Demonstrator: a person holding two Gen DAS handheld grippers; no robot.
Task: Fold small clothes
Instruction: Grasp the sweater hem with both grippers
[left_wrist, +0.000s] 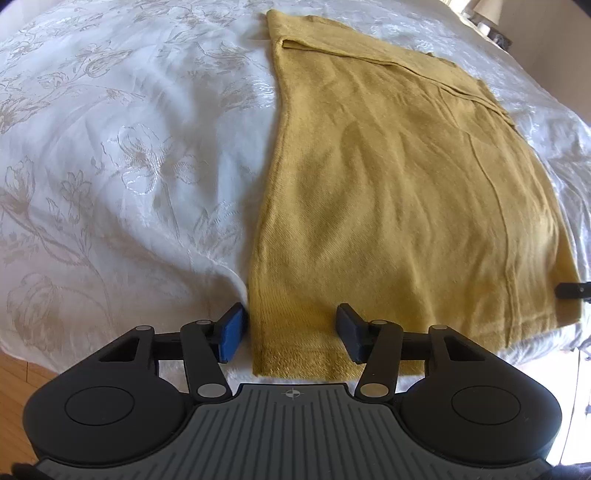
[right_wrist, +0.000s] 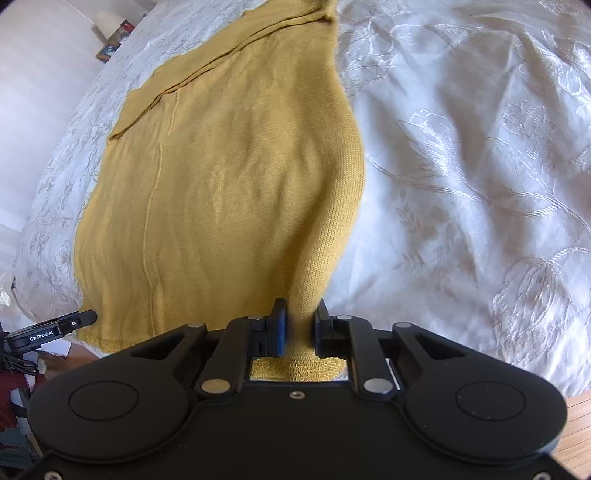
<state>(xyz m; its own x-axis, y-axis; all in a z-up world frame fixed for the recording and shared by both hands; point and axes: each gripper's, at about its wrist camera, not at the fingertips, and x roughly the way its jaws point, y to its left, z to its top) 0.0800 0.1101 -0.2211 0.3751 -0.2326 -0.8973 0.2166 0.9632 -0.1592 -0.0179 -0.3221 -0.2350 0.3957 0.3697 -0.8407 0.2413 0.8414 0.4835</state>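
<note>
Lying flat on a white floral bedspread (left_wrist: 110, 155): a mustard-yellow knit garment (left_wrist: 399, 177), stretched lengthwise away from both cameras, hem at the near edge of the bed, far end folded over on itself in narrow layered bands.

Left wrist view: left gripper (left_wrist: 291, 328) low over the garment's near left corner, jaws wide apart, nothing clamped. Blue-padded finger (left_wrist: 231, 334) just off the cloth's left edge, above the bedspread; the other finger (left_wrist: 349, 326) over the yellow knit near the hem. Hem corner sitting in the gap between them. Whether the fingers actually touch the fabric: cannot tell. A dark tip of the other tool (left_wrist: 572, 289) poking in at the right edge, beside the garment's near right corner.

Right wrist view: right gripper (right_wrist: 300, 328) at the garment's near right corner, jaws drawn close and pinching a raised ridge of yellow knit (right_wrist: 258, 177) between the pads. Fabric rising in a narrow fold from the bed surface into the grip, hem band visible just below the fingers. Left tool's tip (right_wrist: 79, 318) visible at the far left, beside the opposite hem corner.

Wooden floor (right_wrist: 576, 432) showing past the bed's near edge. Small objects on a stand (right_wrist: 114, 31) beyond the bed, too blurred to identify.
</note>
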